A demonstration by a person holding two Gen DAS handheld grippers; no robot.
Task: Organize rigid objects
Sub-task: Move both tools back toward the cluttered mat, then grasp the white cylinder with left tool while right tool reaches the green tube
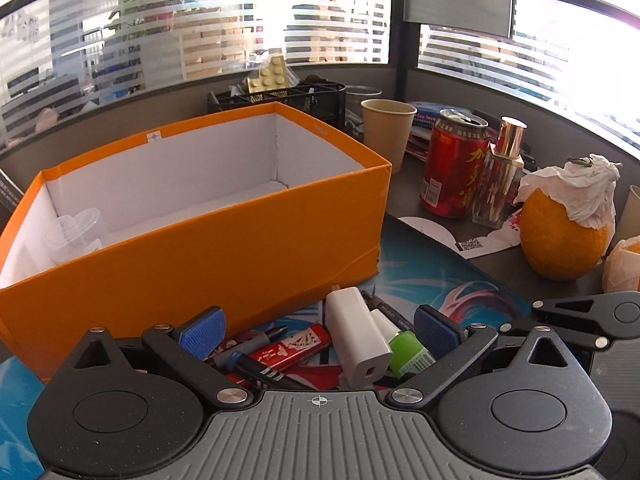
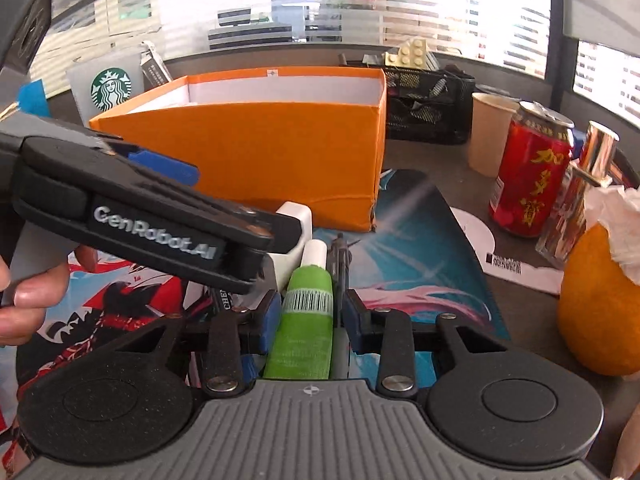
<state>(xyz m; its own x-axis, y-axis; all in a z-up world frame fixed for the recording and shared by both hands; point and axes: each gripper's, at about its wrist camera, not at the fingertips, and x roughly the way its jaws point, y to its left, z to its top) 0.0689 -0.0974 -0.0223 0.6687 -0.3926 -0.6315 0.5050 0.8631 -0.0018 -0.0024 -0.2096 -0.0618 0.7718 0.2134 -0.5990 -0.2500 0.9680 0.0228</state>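
Now right gripper [image 2: 308, 312] clamped on green plastic tube [image 2: 306, 320], ready for orange cardboard box [image 2: 256, 160] just behind; left gripper [image 1: 320, 332] spread wide, holding nothing.

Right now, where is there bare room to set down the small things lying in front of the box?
Most of the orange cardboard box floor is bare; only clear plastic cups sit at its left end. The printed mat right of the box is also open. Crowded: the red can, mirrored bottle and tissue-capped orange fruit.
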